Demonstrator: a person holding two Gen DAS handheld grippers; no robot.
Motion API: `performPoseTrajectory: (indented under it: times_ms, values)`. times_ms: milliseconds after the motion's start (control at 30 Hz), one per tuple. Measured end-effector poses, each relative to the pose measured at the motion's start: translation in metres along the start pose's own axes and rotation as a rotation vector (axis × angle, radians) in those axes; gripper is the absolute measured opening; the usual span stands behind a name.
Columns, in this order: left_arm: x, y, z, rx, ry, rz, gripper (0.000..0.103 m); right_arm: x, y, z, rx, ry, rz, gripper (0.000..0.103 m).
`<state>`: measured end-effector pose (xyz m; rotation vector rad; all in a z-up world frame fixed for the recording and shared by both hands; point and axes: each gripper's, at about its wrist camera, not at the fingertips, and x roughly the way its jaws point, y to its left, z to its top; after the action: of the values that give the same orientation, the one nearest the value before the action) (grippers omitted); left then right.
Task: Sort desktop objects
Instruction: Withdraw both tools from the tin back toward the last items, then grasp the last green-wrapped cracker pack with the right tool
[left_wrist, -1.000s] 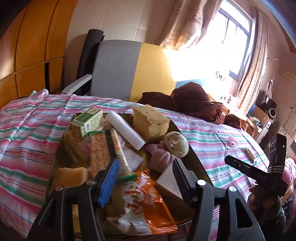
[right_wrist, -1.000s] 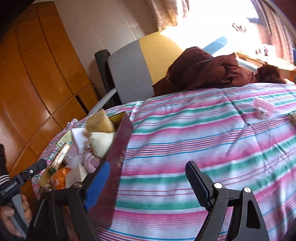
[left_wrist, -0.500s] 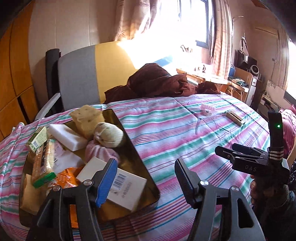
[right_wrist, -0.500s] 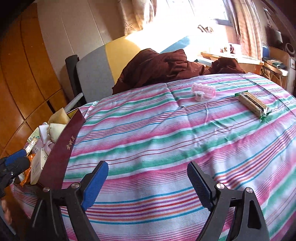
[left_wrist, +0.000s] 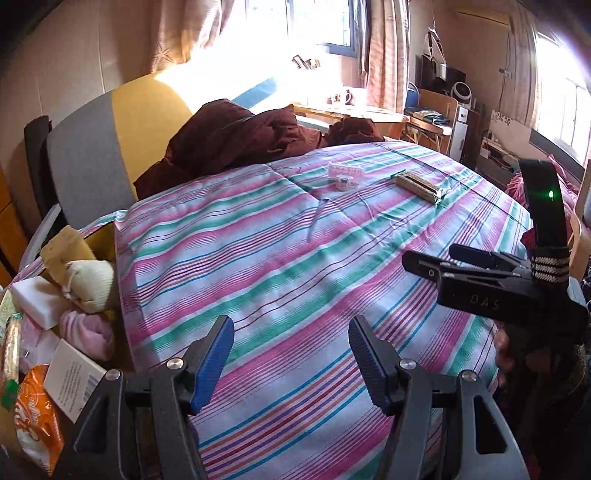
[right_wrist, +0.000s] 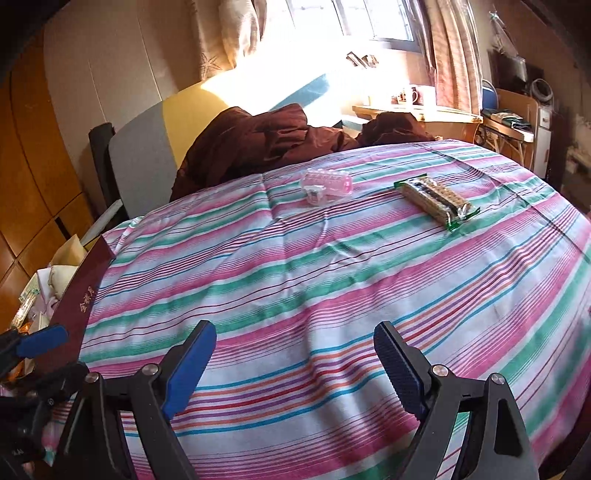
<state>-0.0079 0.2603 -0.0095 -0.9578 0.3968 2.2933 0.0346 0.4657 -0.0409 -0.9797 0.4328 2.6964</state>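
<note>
Between the blue-padded fingers of the right claw (right_wrist: 293, 363) there is only striped cloth: its jaws stand wide apart and hold nothing. The left claw (left_wrist: 291, 354) is likewise spread wide and empty, hovering over the same pink, green and white striped bedspread (right_wrist: 332, 280).

Beyond the right claw, ahead and slightly to its right, lies the long cracker packet in clear wrapper with green ends (right_wrist: 436, 201). Its long axis runs diagonally, the near end towards the right, so the jaws would probably need to close across its narrow width. Just left of the packet, a little apart from it, sits the small pink translucent plastic case (right_wrist: 327, 186).

Both loose things lie well away from the dark red, gold-lined tray (right_wrist: 83, 295), which sits far left of the packet and already carries a heap of sorted items. Judged from both views, the right claw is the nearer one to the packet, while the left claw hangs closer to the tray's side.
</note>
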Motion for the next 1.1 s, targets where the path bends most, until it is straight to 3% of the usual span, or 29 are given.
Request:
performPoseTrajectory:
  times_ms: [167,367,633,800,1000,1067,1100]
  values:
    - [0.024,-0.006,0.007,0.004,0.053,-0.046,0.066,0.009,-0.028,0.024,0.029,-0.003,-0.085,0.088]
    - [0.040,-0.005,0.024,-0.020,0.069,-0.086,0.066,0.030,-0.067,0.076,0.057,0.014,-0.237,0.088]
    - [0.058,0.000,0.030,-0.060,0.109,-0.144,0.066,0.103,-0.101,0.125,-0.086,0.211,-0.348,0.090]
    - [0.069,0.006,0.038,-0.097,0.124,-0.163,0.066,0.127,-0.123,0.132,-0.094,0.264,-0.317,0.090]
    - [0.082,0.006,0.044,-0.130,0.157,-0.189,0.066,0.132,-0.136,0.132,-0.027,0.227,-0.271,0.090]
    - [0.084,0.004,0.044,-0.135,0.165,-0.193,0.066,0.131,-0.133,0.130,-0.031,0.221,-0.262,0.087]
    - [0.085,0.003,0.044,-0.137,0.169,-0.195,0.066,0.129,-0.130,0.130,-0.040,0.220,-0.259,0.079]
